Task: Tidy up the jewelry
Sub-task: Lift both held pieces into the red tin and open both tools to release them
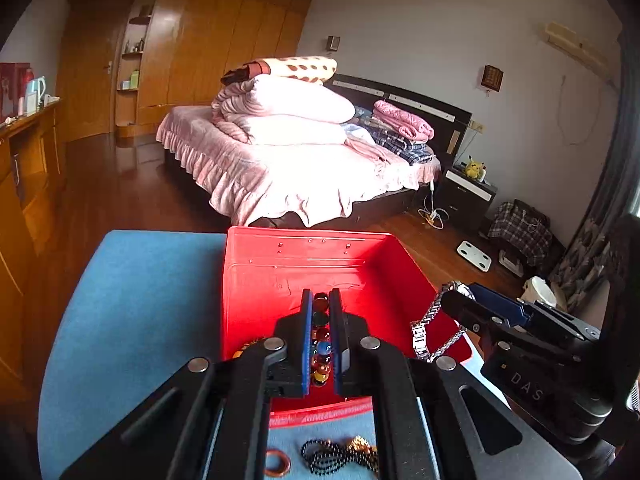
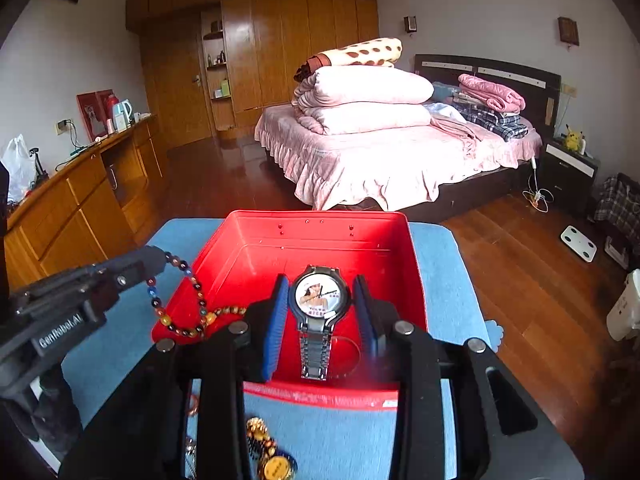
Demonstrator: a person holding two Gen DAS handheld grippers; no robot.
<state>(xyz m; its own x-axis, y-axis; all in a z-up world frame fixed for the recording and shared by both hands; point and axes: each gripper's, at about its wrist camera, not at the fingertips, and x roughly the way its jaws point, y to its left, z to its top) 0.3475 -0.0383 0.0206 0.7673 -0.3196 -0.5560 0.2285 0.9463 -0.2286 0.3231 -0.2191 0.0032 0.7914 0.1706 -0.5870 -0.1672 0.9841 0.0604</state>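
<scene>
A red open box (image 1: 280,268) (image 2: 320,244) stands on a blue cloth. My left gripper (image 1: 321,294) is shut on a string of multicoloured beads (image 1: 321,346), held above the box's near left part. In the right wrist view the left gripper (image 2: 160,258) enters from the left, and the beads (image 2: 198,304) hang in a loop over the box's left rim. My right gripper (image 2: 321,280) is shut on a silver watch (image 2: 319,298) by its case, above the box. From the left wrist view, the right gripper (image 1: 452,298) is at the right with the watch band (image 1: 430,332) dangling.
More jewelry lies on the blue cloth (image 1: 132,300) in front of the box: a copper ring (image 1: 276,465), a black beaded cord (image 1: 334,456) and gold pieces (image 2: 276,468). Beyond the table are wood floor, a pink bed (image 2: 384,152) and a wooden cabinet (image 2: 80,204) at left.
</scene>
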